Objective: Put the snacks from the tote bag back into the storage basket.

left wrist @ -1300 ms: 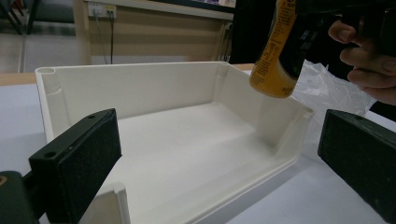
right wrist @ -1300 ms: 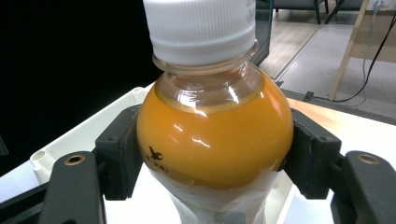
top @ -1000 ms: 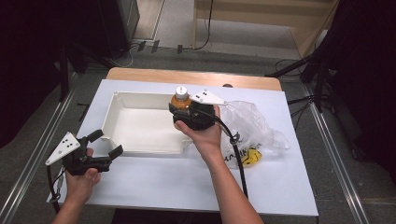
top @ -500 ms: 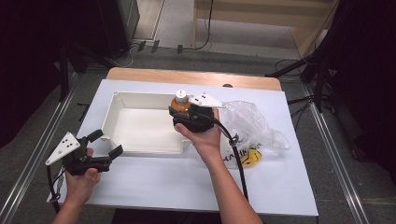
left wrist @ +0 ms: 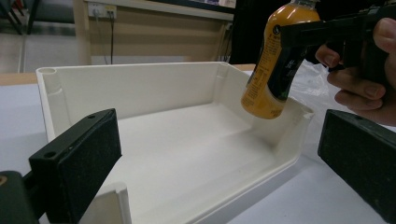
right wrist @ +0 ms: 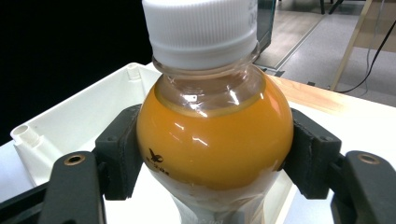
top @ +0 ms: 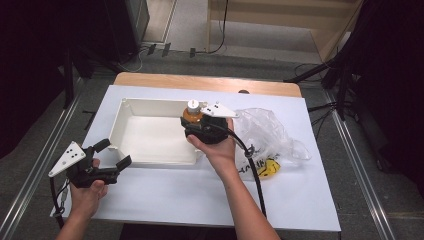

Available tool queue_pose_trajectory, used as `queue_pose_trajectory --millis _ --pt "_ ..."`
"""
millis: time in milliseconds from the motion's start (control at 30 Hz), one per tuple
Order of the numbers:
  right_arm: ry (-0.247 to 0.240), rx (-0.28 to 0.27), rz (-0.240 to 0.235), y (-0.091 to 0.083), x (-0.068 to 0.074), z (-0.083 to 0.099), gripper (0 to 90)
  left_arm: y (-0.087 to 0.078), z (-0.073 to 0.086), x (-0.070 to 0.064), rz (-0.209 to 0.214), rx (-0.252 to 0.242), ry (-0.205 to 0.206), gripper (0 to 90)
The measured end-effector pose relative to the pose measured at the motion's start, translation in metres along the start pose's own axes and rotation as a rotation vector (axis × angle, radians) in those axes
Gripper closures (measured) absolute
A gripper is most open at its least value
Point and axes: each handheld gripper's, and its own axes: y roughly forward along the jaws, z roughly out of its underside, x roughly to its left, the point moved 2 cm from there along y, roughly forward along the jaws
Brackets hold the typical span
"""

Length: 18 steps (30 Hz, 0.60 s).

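Observation:
My right gripper (top: 196, 121) is shut on an orange juice bottle (top: 192, 111) with a white cap, holding it tilted above the right end of the white bin (top: 126, 111). In the right gripper view the bottle (right wrist: 212, 135) sits between both pads (right wrist: 119, 156). From the left gripper view the bottle (left wrist: 273, 65) hangs over the bin's (left wrist: 140, 88) far right corner without touching the floor. My left gripper (top: 110, 155) is open at the bin's near left corner, its jaws apart with nothing between them.
A crumpled clear plastic bag (top: 267, 135) lies right of the bin, with a yellow item (top: 268, 170) inside near its front. The white tabletop (top: 190, 200) has free room in front of the bin. A wooden edge (top: 210, 84) runs along the table's far side.
The right gripper has carried the bottle slightly left over the bin's right end. The left gripper has stayed put.

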Motion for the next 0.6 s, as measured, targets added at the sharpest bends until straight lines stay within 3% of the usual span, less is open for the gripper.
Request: queue_pose_trajectory --millis 600 --pt "0.007 0.021 0.002 0.006 -0.002 0.012 30.6 0.000 0.000 0.001 -0.001 0.001 0.000 0.0"
